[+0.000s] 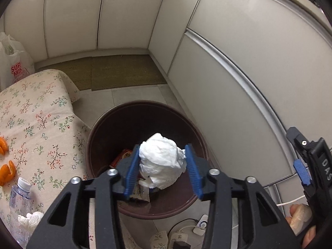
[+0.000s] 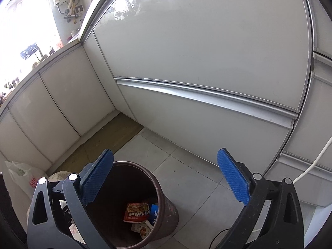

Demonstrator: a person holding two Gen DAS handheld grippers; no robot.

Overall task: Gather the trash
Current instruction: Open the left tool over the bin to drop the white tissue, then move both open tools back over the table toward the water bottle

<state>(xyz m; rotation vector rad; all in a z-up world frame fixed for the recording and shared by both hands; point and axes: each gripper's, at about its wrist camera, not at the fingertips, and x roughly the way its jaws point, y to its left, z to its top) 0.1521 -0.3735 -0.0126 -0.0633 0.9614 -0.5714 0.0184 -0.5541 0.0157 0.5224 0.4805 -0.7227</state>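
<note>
Jaws of the left gripper (image 1: 162, 166) stand part-open around a crumpled tissue (image 1: 160, 161), barely touching. Directly below sits the bin (image 1: 145, 112). Right gripper (image 2: 166, 178) gapes wide, empty.

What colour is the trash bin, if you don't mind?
Dark brown trash bin; clearest in the left wrist view.

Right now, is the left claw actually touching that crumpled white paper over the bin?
Cannot tell. In the left wrist view the white paper wad sits between the left claw pads, against one, near the other; no plain contact or gap.

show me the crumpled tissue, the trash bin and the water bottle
crumpled tissue (image 1: 160, 159), left wrist view, middle of the wad
trash bin (image 1: 145, 103), left wrist view, far rim
water bottle (image 1: 23, 183), left wrist view, white cap
</note>
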